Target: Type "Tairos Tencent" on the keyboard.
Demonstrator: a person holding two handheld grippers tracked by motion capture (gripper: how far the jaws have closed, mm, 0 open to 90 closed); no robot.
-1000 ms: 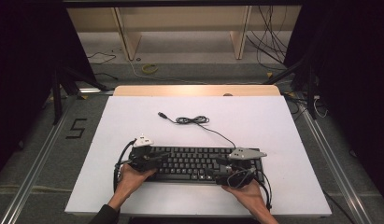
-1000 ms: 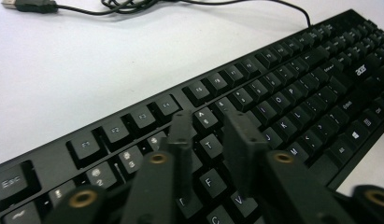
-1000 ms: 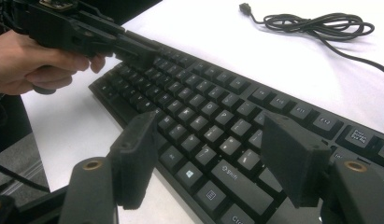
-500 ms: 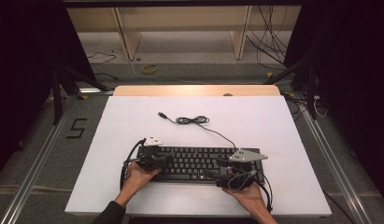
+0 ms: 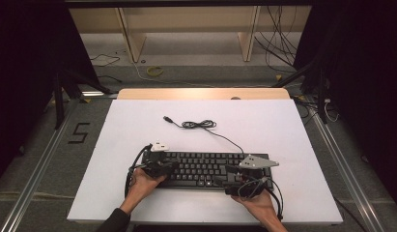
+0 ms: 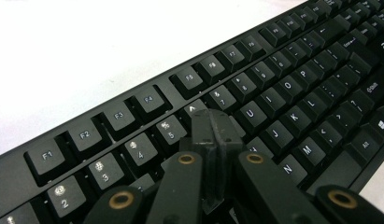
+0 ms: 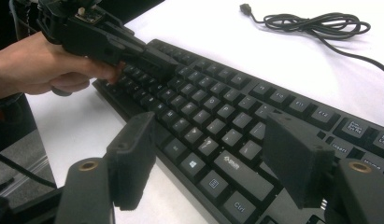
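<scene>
Left tool (image 5: 173,165) farther in over keyboard (image 5: 205,169).

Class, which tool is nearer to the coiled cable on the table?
Left. The left tool sits over the keyboard's left half, below the cable coil; the right tool hangs at its front right, farther off.

Matt black plastic on a smooth white tabletop

The keyboard (image 5: 205,169) is black plastic, its keycaps matt with white printed legends and its frame a touch glossier (it catches a faint sheen in the left gripper view). Its cable (image 5: 198,124) looks like smooth black rubbery sheathing. The table (image 5: 283,125) has a smooth, matt white top and a pale wood strip at the far edge. The left gripper (image 6: 213,140) has dull black plastic jaws with brass-coloured rivets; the right gripper (image 7: 213,163) has matt, slightly grainy black pads and a grey metal-looking plate.
</scene>
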